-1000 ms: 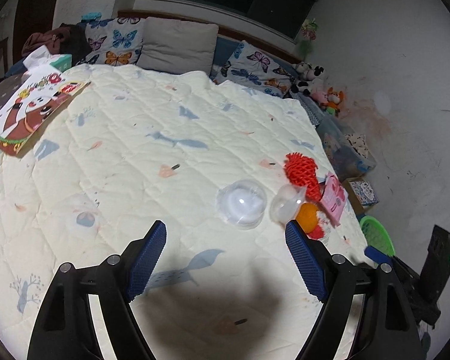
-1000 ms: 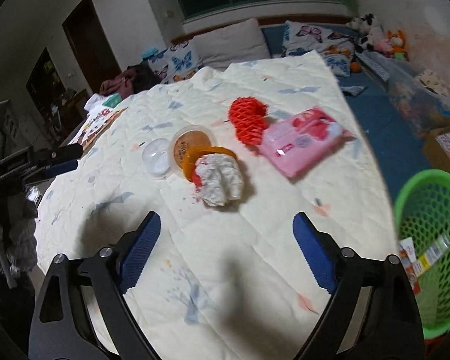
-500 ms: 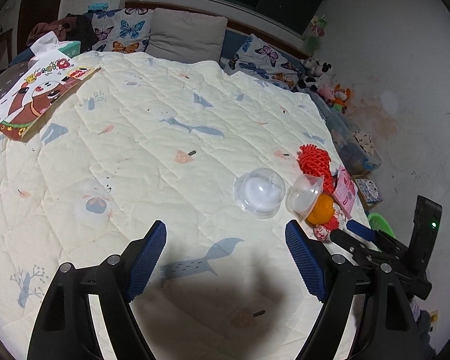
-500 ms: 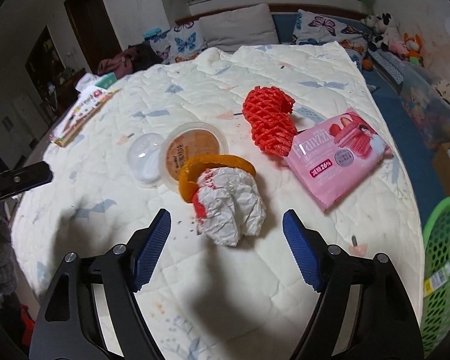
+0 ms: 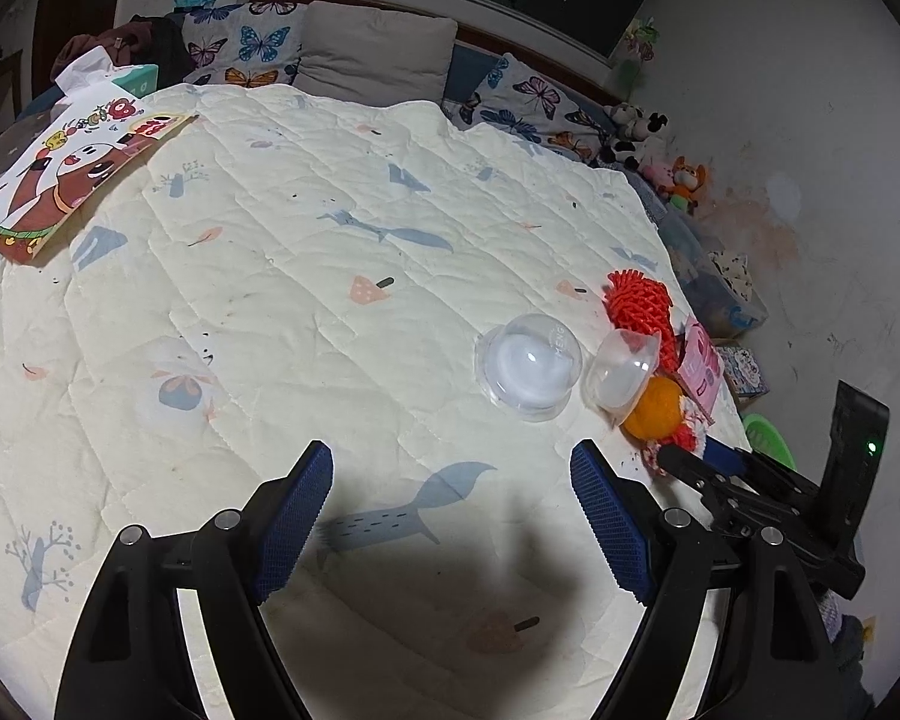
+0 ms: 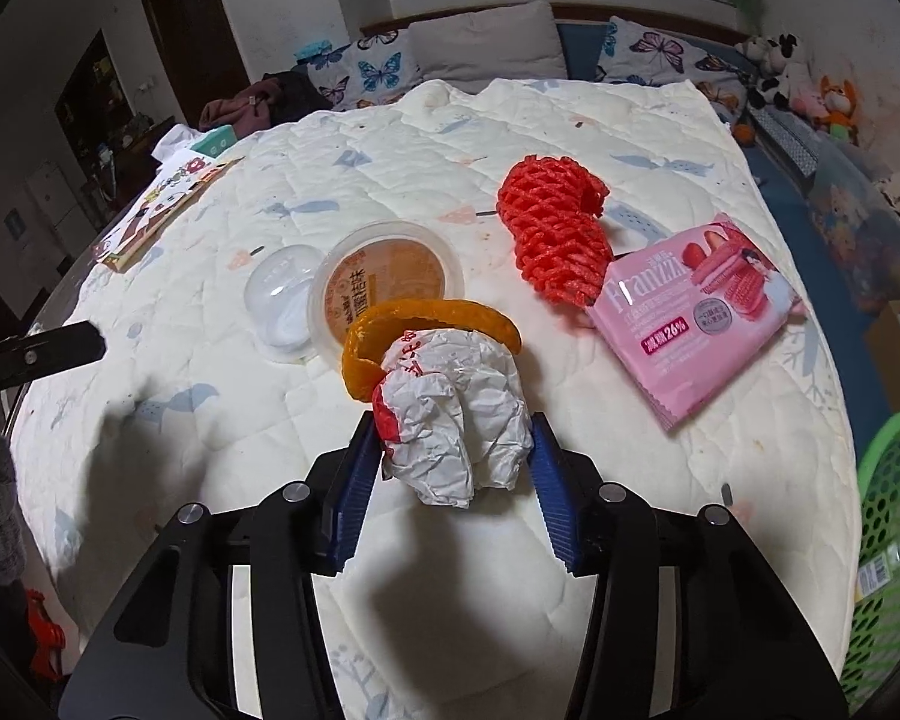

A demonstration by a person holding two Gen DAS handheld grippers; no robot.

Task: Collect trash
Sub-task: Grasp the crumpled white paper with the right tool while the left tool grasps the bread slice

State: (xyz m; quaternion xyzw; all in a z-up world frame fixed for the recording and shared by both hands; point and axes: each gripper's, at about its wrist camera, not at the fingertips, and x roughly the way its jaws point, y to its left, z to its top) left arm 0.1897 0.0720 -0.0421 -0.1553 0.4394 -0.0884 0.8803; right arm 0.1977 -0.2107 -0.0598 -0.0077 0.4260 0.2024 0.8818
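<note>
Right claw: as the jaws have just been closing, the right claw (image 6: 447, 456) is seen clamped on the crumpled paper wrapper (image 6: 453, 414), low on the bed quilt (image 6: 600, 528).
Left claw: the left claw (image 5: 450, 516) is held released over bare quilt, nothing between.
Reason: the green basket (image 6: 891, 516) is kept beside the bed for drops.
Hidden: the wrapper's underside is not seen; basket cut off.

One paper wad (image 6: 456, 414), one orange peel (image 6: 426, 324), two plastic cups (image 5: 529, 367), one net (image 6: 555, 234), one wrapper (image 6: 693, 315).
</note>
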